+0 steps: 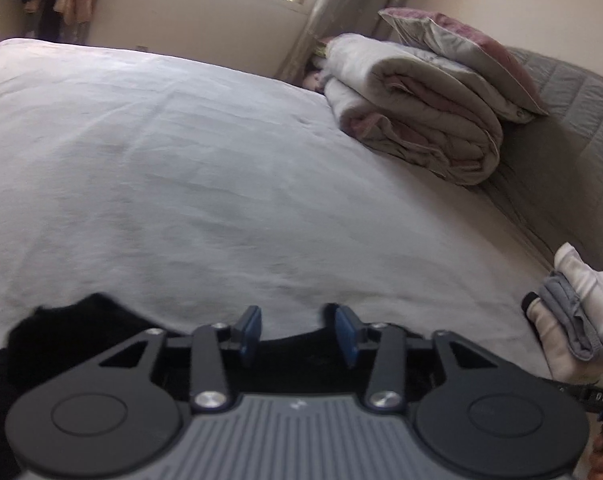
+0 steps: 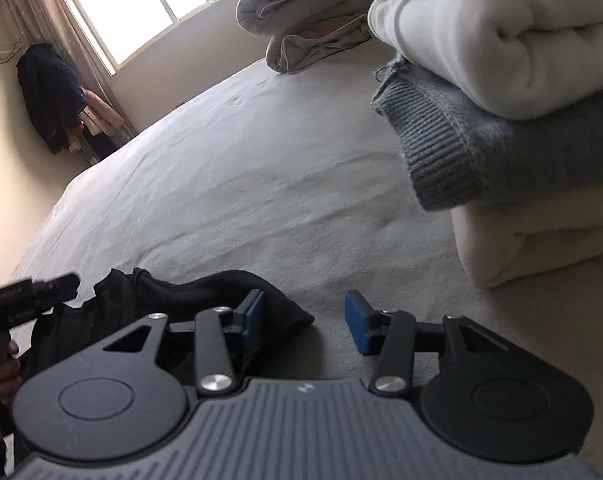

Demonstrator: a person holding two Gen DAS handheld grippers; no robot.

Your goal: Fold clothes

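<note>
Both the left gripper (image 1: pixel 297 334) and right gripper (image 2: pixel 303 322) stood released above the black garment (image 2: pixel 161 300); gripping its edges likely came next.

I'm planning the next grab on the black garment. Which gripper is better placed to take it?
Probably the left gripper: the black garment lies right under its open jaws. The right gripper has only the garment's edge at one pad, with bare bedsheet between its open jaws.

Black garment (image 2: pixel 173 312) crumpled at near bed edge, stack (image 2: pixel 513 128) of white, grey, cream folded clothes right
</note>
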